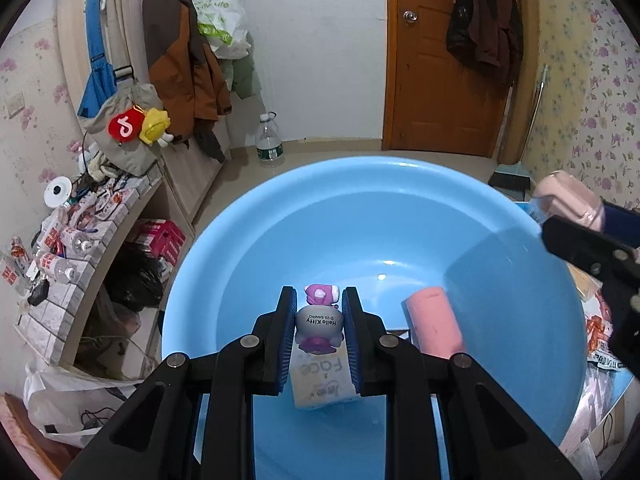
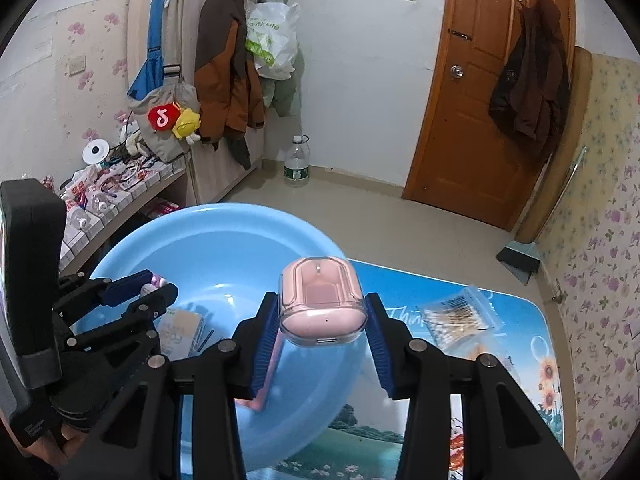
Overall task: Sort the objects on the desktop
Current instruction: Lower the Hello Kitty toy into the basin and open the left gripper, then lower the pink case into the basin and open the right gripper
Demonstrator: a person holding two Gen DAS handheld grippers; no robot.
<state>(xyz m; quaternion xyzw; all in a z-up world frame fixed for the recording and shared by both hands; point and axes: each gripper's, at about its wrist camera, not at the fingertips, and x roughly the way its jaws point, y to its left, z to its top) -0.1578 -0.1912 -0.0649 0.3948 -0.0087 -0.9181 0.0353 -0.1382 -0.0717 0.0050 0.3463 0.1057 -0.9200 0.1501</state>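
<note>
Now | L tongs (image 1: 319, 320) clamp Hello Kitty figurine (image 1: 319, 318) over blue basin (image 1: 520, 360) | R tongs (image 2: 322, 332) grip pink earbud case (image 2: 322, 304) above rim | both light, hard, slick: hold flat sides

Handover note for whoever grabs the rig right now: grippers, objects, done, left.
Left gripper: shut on the Hello Kitty figure, held over the blue basin.
Right gripper: shut on the pink earbud case, above the basin's rim.
In the basin: pink block and tissue pack.
On the mat: bag of cotton swabs.
Done: two items in. Left: release both held items into the basin, then probably the swabs.
</note>
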